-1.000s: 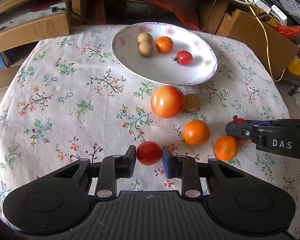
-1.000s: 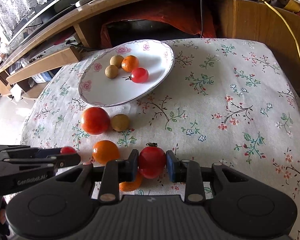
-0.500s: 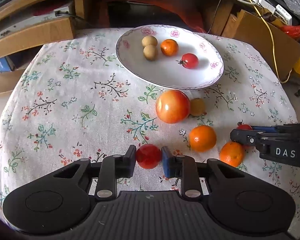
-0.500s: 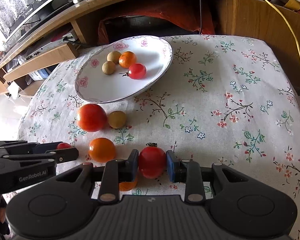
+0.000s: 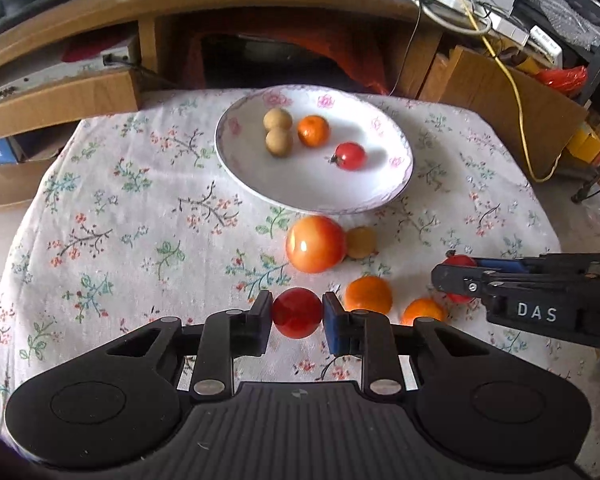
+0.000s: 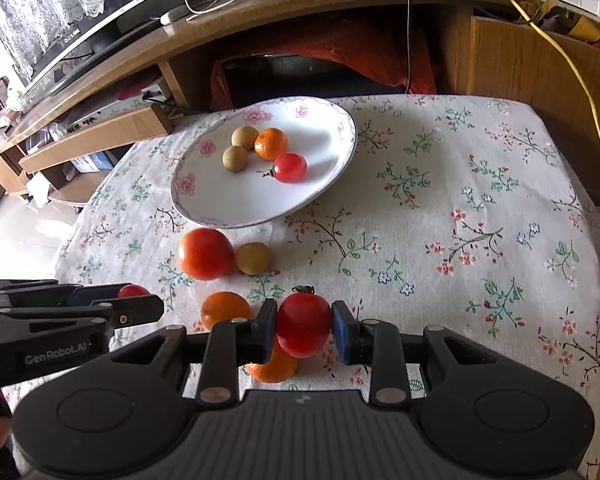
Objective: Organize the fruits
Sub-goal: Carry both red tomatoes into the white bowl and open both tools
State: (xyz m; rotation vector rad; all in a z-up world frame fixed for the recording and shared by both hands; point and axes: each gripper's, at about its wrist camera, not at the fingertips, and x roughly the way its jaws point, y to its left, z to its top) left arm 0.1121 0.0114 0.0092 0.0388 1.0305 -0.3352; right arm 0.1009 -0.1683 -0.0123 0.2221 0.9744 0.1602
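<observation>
1. Table, covered by a white floral tablecloth; it filled most of both wrist views, with a wooden desk behind its far edge.
2. Plate, white with pink flowers on the rim, stood at the far centre of the cloth. It held two tan longans, touching each other, a small mandarin just right of them, and a cherry tomato nearer and to the right, apart from the mandarin.
3. Left gripper, near centre of the left wrist view, was clamped on a red cherry tomato, both pads pressed against its sides.
4. Right gripper, near centre of the right wrist view, was closed on a second red cherry tomato with a dark stem at its top; it lay to the right of the left gripper.
5. Large red-orange tomato lay on the cloth just in front of the plate's near rim.
6. Mandarin lay nearer than the large tomato, just right of the left gripper's blue pad.
7. Another mandarin lay further right, partly hidden beneath the right gripper in the right wrist view.
8. Loose longan sat touching the large tomato's right side.
</observation>
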